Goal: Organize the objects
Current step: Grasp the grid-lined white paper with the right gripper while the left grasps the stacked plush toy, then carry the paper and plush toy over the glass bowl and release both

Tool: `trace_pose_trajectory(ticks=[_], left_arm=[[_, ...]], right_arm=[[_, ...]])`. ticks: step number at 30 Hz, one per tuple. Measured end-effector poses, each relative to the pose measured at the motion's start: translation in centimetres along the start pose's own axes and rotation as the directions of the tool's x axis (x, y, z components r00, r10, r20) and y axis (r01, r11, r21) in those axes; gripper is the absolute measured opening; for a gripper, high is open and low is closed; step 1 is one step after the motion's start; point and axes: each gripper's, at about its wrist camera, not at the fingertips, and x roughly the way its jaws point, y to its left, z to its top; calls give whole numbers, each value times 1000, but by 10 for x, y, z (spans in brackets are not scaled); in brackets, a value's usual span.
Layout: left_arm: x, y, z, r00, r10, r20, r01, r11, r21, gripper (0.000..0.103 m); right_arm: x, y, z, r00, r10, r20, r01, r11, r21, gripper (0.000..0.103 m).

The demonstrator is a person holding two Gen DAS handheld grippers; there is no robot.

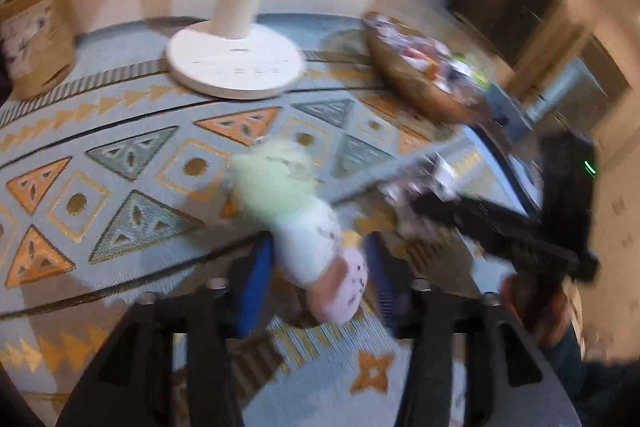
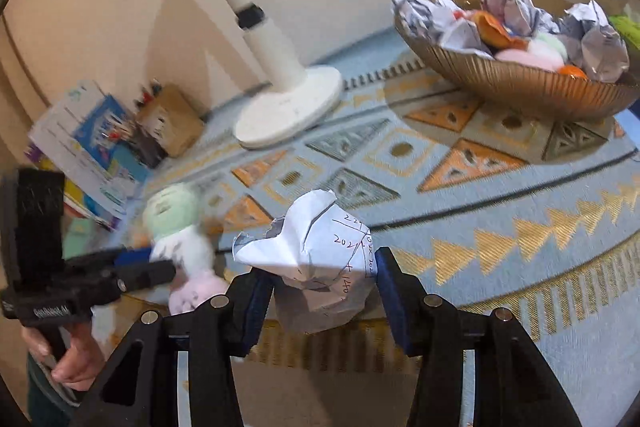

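Clamped between right gripper (image 2: pixel 324 283) pads: crumpled white paper ball with handwriting (image 2: pixel 308 251). Pinched in left gripper (image 1: pixel 316 267): pastel green, white and pink plush toy (image 1: pixel 298 223). Risk of either slipping before reaching ribbed gold bowl (image 2: pixel 520 87), already heaped. Below, patterned blue cloth (image 2: pixel 500 195); cream wall behind white lamp base (image 2: pixel 288 107).

Plush toy (image 1: pixel 304 227) between hand-held gripper (image 1: pixel 318 267) fingers
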Motion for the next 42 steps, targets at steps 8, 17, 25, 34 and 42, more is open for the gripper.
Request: trace_pose_trajectory(ticks=[8,17,25,34,42], left_arm=[[3,-3,-8,976,215,8,-213,972,-100,59],[34,-37,-10,896,443,36,-439,895,-84,66],[20,-27,-31,941,333,62,-337,939,71,61],[15,-20,-41,966,244,86,-252,963,98,62],[12,-32,-35,969,224,108,-235,967,102,60]], right_arm=[[-2,-40,2,991,133,6,-132,972,196,69],[-2,-27,1,988,156,-14,-153,980,127,70],[2,-14,-2,997,74,-21,-73,995,63,70],[6,-21,2,995,96,-23,-93,990,108,70],[-11,14,-6,996,78,35,-75,994,-85,49]])
